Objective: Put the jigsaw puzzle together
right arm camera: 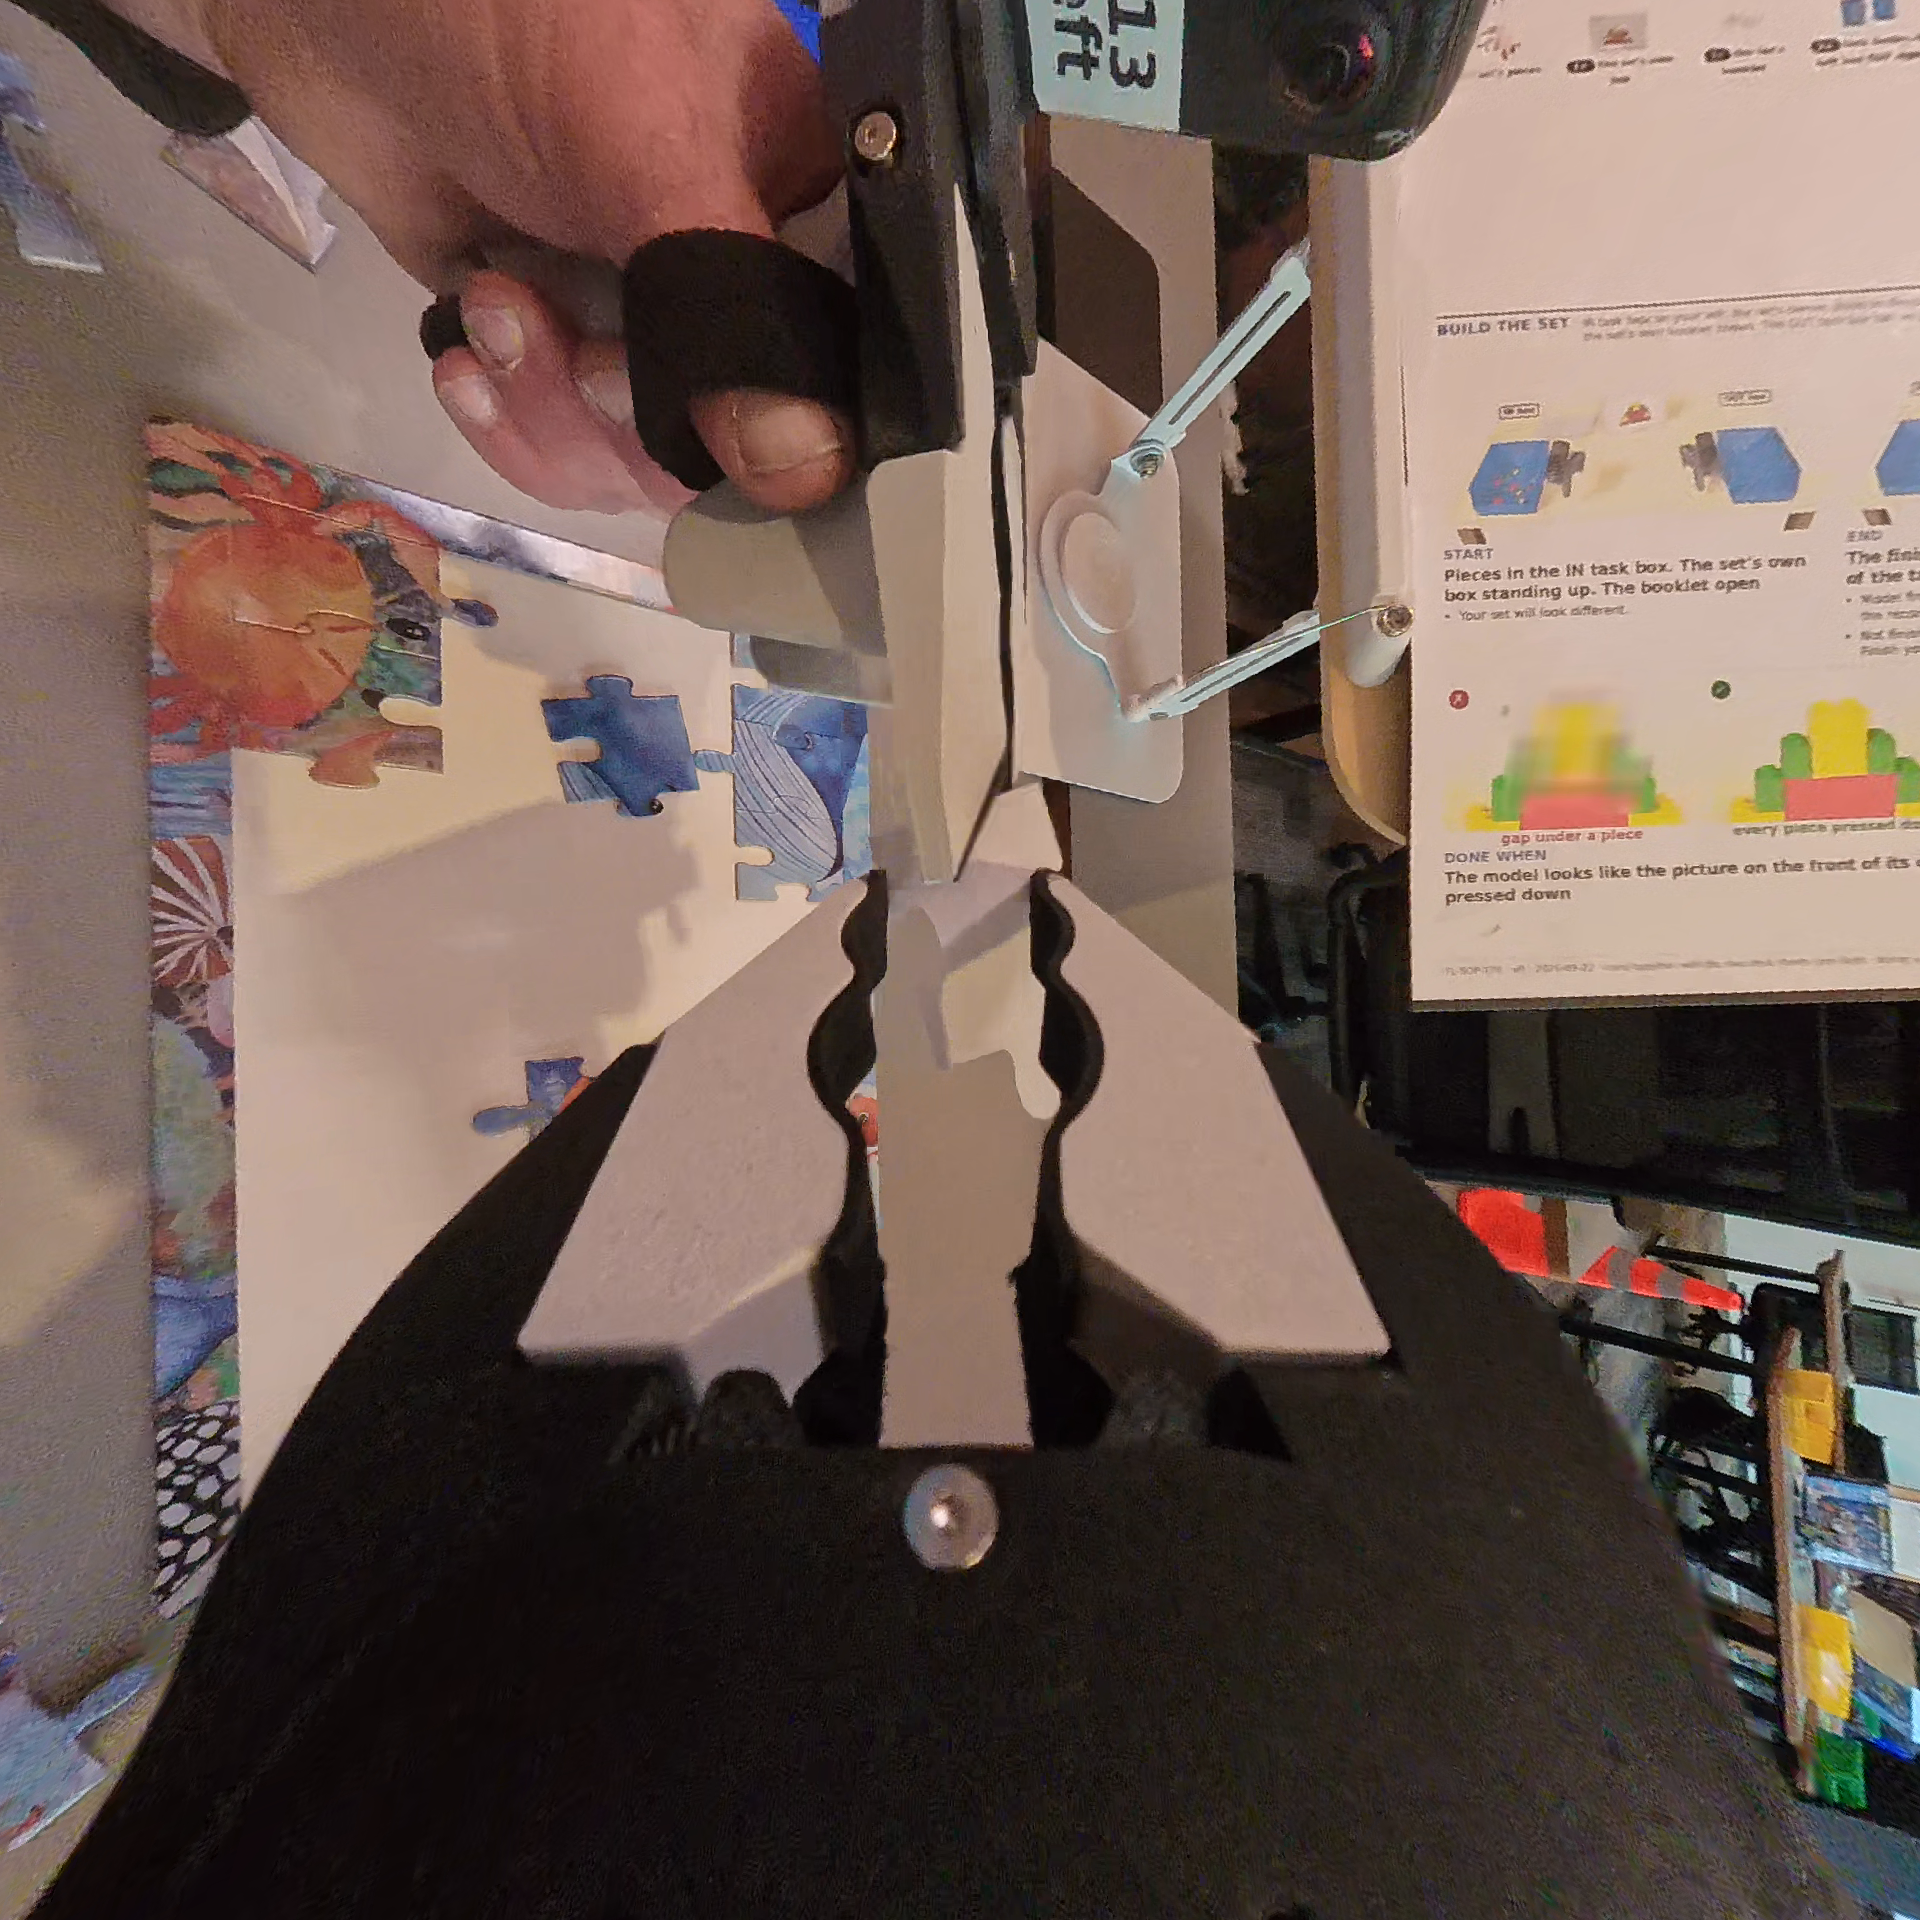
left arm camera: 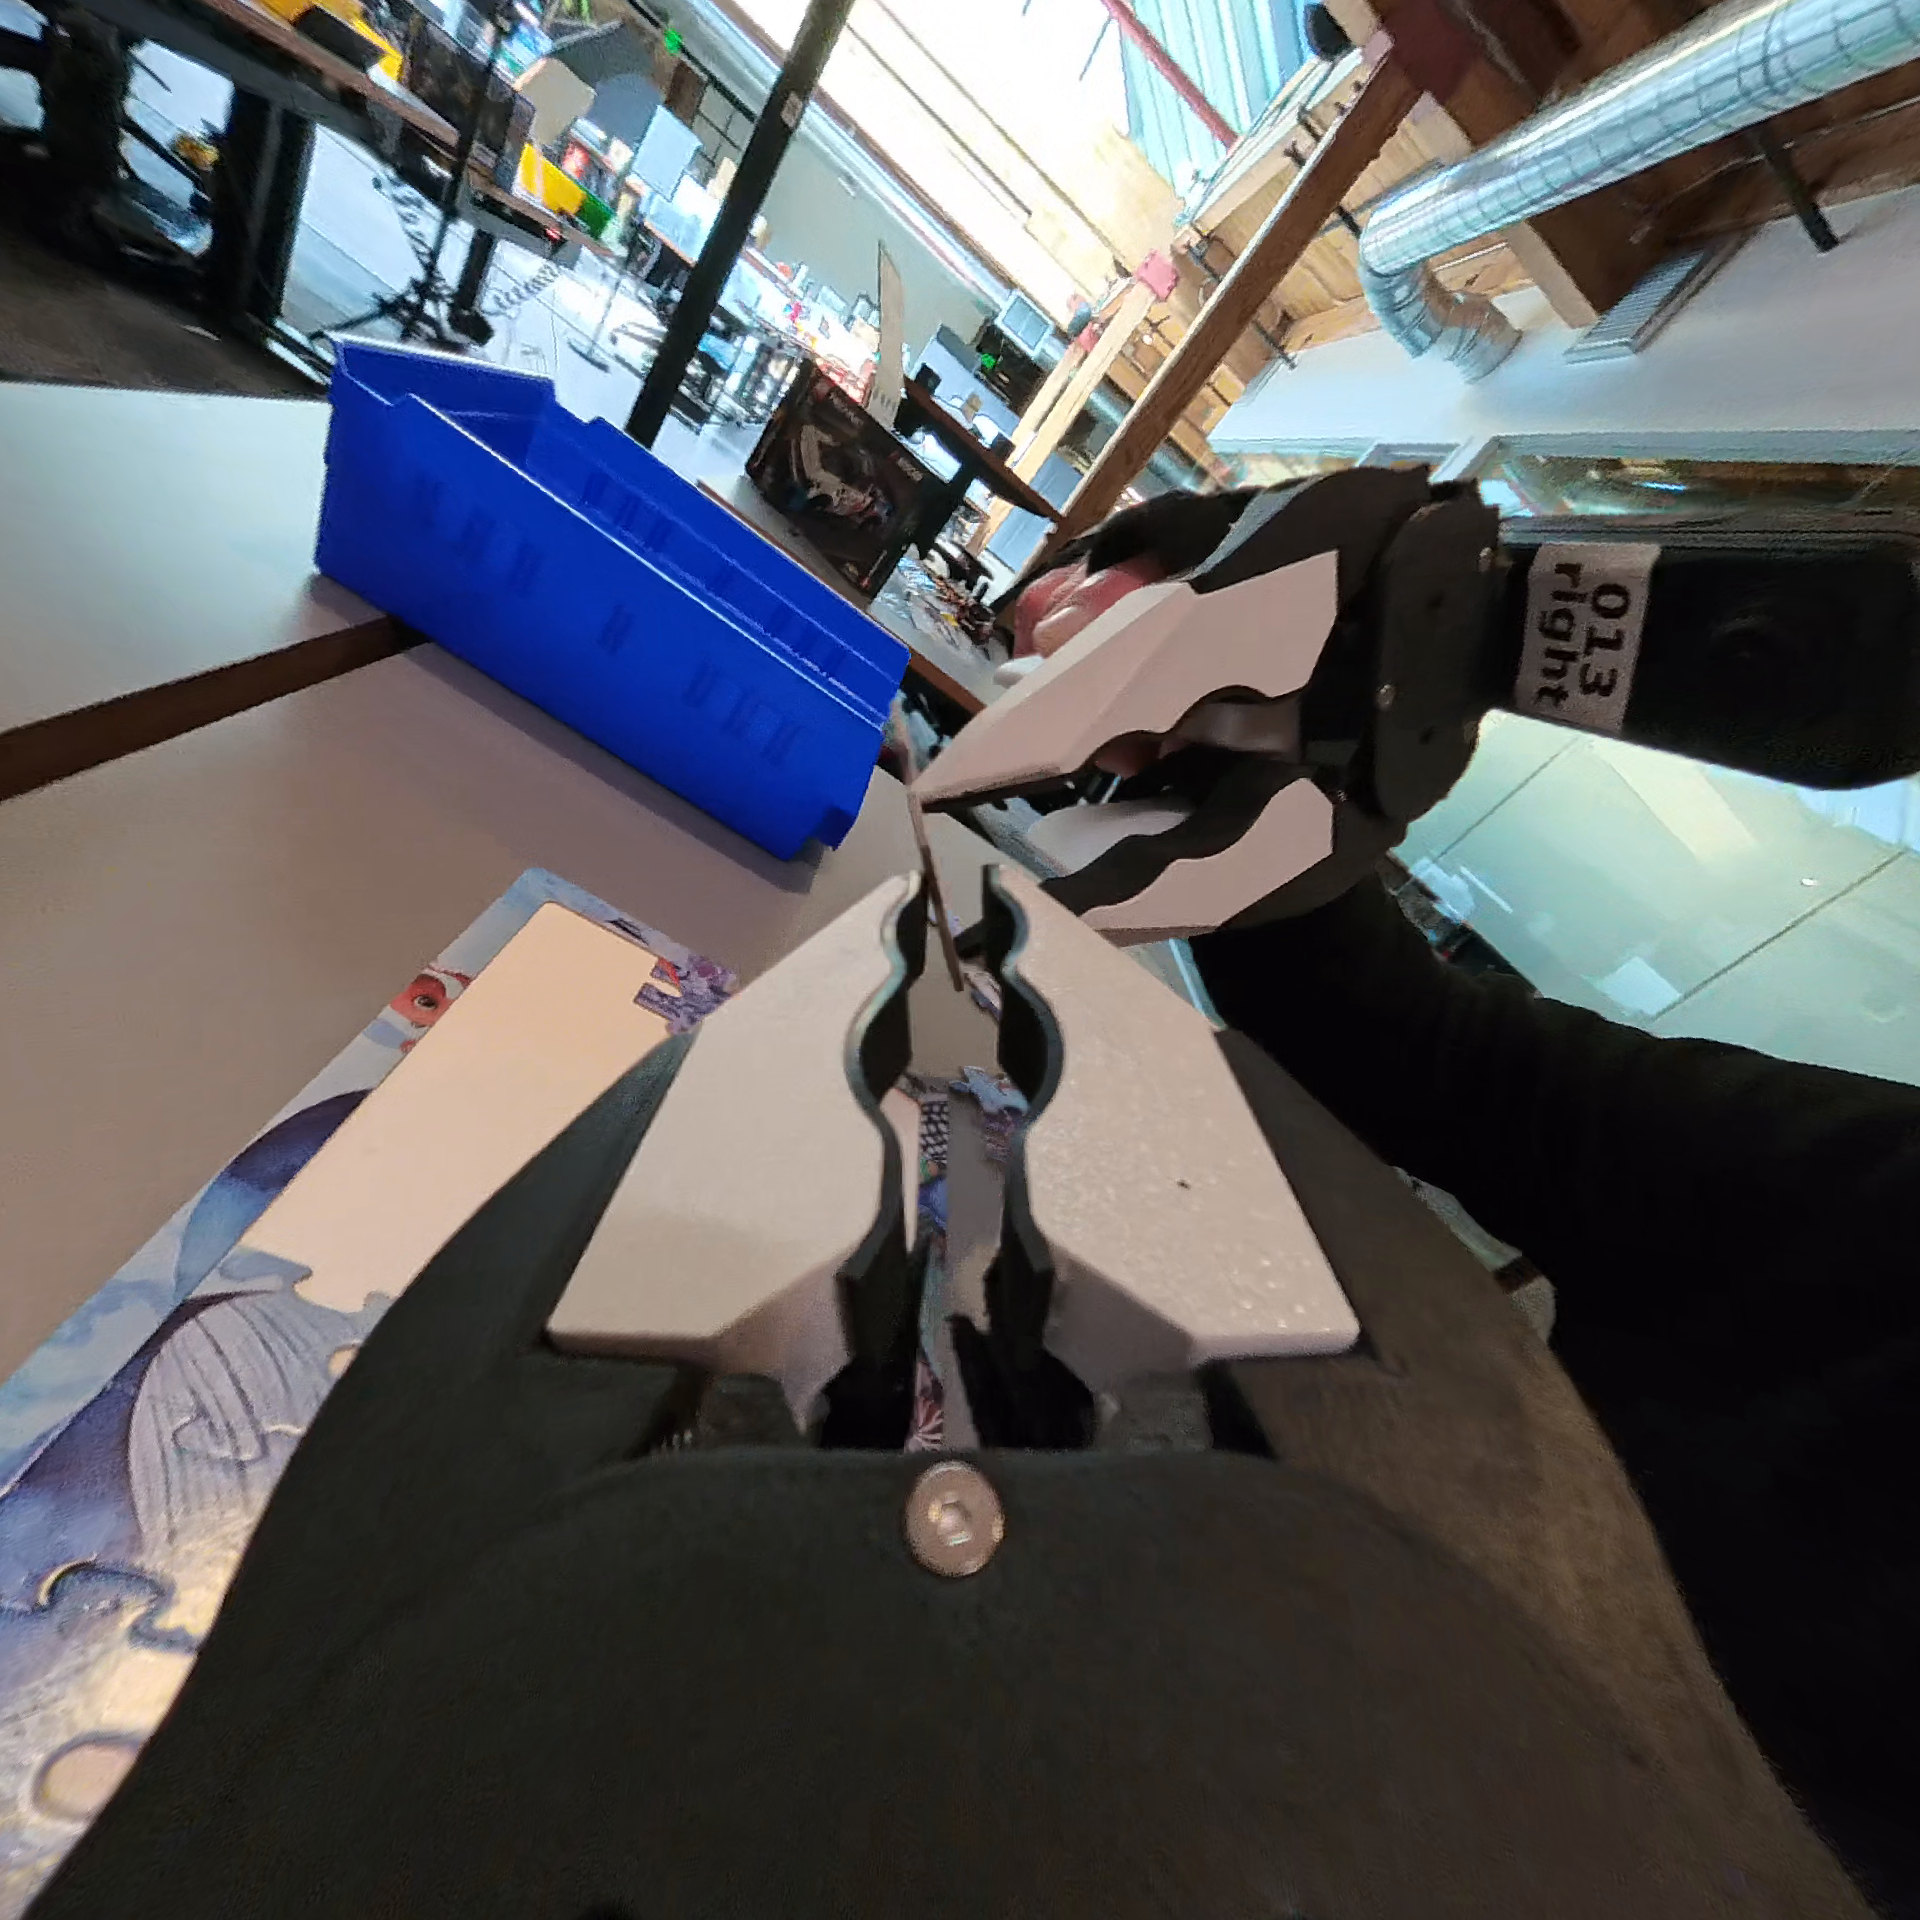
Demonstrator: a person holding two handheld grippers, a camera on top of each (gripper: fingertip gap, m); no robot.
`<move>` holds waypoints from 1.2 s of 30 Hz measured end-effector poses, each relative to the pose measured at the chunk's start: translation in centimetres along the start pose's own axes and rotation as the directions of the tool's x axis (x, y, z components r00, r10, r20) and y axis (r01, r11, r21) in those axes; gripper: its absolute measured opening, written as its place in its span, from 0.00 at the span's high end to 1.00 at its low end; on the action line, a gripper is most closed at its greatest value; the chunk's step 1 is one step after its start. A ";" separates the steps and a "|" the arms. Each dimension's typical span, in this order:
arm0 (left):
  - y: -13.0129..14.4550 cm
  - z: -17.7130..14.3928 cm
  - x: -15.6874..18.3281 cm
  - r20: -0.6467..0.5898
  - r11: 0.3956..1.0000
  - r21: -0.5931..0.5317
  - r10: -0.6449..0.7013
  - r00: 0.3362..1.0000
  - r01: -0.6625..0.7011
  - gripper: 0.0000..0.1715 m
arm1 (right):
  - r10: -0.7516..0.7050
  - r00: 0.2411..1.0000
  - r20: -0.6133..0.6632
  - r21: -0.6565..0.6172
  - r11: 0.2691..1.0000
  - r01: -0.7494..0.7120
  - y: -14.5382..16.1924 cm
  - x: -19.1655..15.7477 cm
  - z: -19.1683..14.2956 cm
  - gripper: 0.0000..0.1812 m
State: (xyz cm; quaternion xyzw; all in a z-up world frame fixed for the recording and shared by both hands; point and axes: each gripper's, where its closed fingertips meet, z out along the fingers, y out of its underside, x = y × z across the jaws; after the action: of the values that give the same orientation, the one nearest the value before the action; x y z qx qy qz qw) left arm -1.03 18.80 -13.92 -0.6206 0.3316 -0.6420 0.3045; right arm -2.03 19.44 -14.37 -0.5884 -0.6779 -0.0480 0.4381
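Handover is happening above the puzzle tray (left arm camera: pixel 312 1288): a thin jigsaw piece (left arm camera: pixel 938 925), edge-on, is sitting between the gaping left gripper (left arm camera: pixel 951 904) and the right gripper (left arm camera: pixel 997 842), whose grip I cannot tell. Mistimed release is risking a drop.

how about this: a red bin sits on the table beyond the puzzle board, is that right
Not quite: the bin is blue, not red. It does sit on the table beyond the puzzle board, as the left wrist view shows.
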 end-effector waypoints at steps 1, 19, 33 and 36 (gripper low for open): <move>0.0 -0.1 -0.3 0.021 1.000 -0.002 0.008 1.000 -0.008 0.99 | 0.001 1.000 -0.012 0.010 1.000 -0.001 -0.2 0.1 0.0 0.86; 0.7 -9.5 -8.6 0.484 0.937 -0.315 0.298 0.823 -0.154 1.00 | 0.368 0.821 0.436 -0.128 0.929 -0.348 2.6 -11.2 12.7 0.75; 0.9 -8.4 -8.1 0.461 0.927 -0.337 0.317 0.829 -0.167 1.00 | 0.500 0.703 0.506 -0.190 0.860 -0.474 3.1 -12.4 11.2 1.00; 1.3 -7.6 -7.9 0.455 0.902 -0.385 0.370 0.810 -0.196 1.00 | 0.509 0.696 0.507 -0.221 0.857 -0.465 4.1 -13.1 9.4 1.00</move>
State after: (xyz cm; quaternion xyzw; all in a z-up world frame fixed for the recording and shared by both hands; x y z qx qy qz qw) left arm -8.32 24.70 -19.72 -0.7537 0.4267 -0.3351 0.3709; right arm -4.67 16.24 -30.46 -0.7510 -0.5916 0.2149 0.1994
